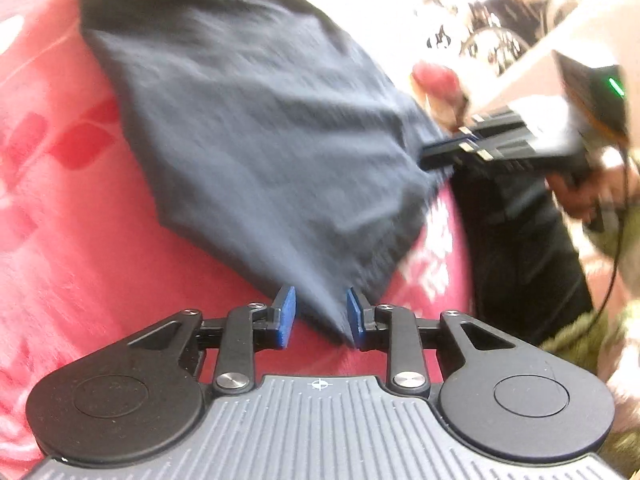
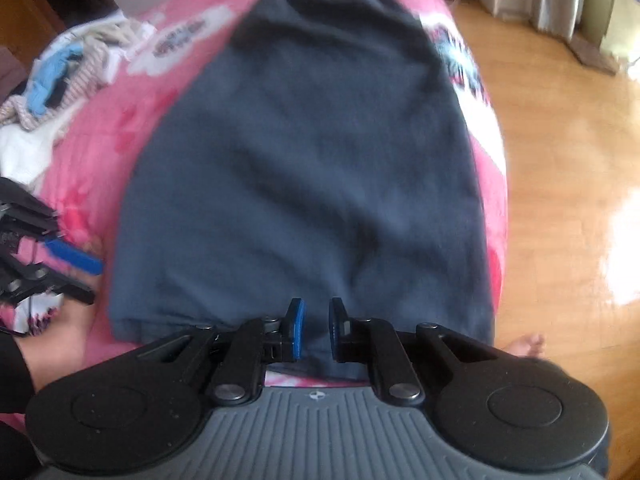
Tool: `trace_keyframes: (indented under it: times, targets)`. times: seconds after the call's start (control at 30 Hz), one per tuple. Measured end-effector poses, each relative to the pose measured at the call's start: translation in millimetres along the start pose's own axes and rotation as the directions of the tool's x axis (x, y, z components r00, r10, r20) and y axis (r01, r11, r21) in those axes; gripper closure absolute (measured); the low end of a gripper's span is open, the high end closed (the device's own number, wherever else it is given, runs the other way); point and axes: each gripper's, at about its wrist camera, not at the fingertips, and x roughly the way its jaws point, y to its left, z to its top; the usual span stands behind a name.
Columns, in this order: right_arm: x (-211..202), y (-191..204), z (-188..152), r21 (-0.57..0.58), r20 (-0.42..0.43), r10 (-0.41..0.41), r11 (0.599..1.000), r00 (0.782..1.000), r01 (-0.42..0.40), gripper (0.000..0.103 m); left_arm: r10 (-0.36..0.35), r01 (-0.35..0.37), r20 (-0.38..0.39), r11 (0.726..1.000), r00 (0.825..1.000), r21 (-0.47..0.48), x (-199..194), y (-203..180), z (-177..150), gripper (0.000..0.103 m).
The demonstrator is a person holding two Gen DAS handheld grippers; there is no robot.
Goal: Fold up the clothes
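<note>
A dark navy garment (image 1: pixel 256 128) lies spread on a pink bedcover (image 1: pixel 68 248). My left gripper (image 1: pixel 321 314) is open, with a corner of the cloth lying between its blue pads and a clear gap on both sides. My right gripper (image 2: pixel 316 328) stands at the garment's near edge (image 2: pixel 304 184), its pads a small gap apart with cloth between them; whether they pinch it is unclear. In the left wrist view the right gripper (image 1: pixel 440 156) touches the garment's right edge. In the right wrist view the left gripper (image 2: pixel 68 268) is open at the garment's left side.
A pile of mixed clothes (image 2: pixel 60 80) lies on the bed at the far left. The bed's right edge drops to a wooden floor (image 2: pixel 568 168). A person's dark-trousered legs (image 1: pixel 520 248) stand next to the bed.
</note>
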Motion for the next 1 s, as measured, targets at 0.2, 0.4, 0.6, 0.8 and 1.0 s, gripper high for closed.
trace_keyframes:
  times: [0.2, 0.4, 0.6, 0.8, 1.0]
  targets:
    - [0, 54, 4, -0.185, 0.063, 0.020, 0.983, 0.998, -0.008, 0.089, 0.002, 0.026, 0.140, 0.981, 0.990, -0.193, -4, 45, 13, 0.073]
    - [41, 101, 21, -0.324, 0.031, 0.054, 0.945, 0.998, -0.042, 0.089, 0.023, 0.030, 0.205, 0.966, 0.979, -0.255, -5, 73, 18, 0.073]
    - [73, 108, 26, -0.331, -0.002, -0.001, 0.944, 1.000, 0.000, 0.089, -0.024, 0.081, 0.207, 0.959, 0.978, -0.270, 17, 80, 20, 0.073]
    - [69, 91, -5, -0.253, -0.115, -0.013, 0.967, 0.993, -0.016, 0.089, -0.051, 0.104, 0.194, 0.956, 0.980, -0.275, 29, 86, 18, 0.071]
    - [49, 100, -20, -0.281, -0.159, -0.008, 0.959, 0.987, -0.038, 0.081, -0.063, 0.128, 0.204, 0.939, 0.977, -0.320, 25, 91, 16, 0.070]
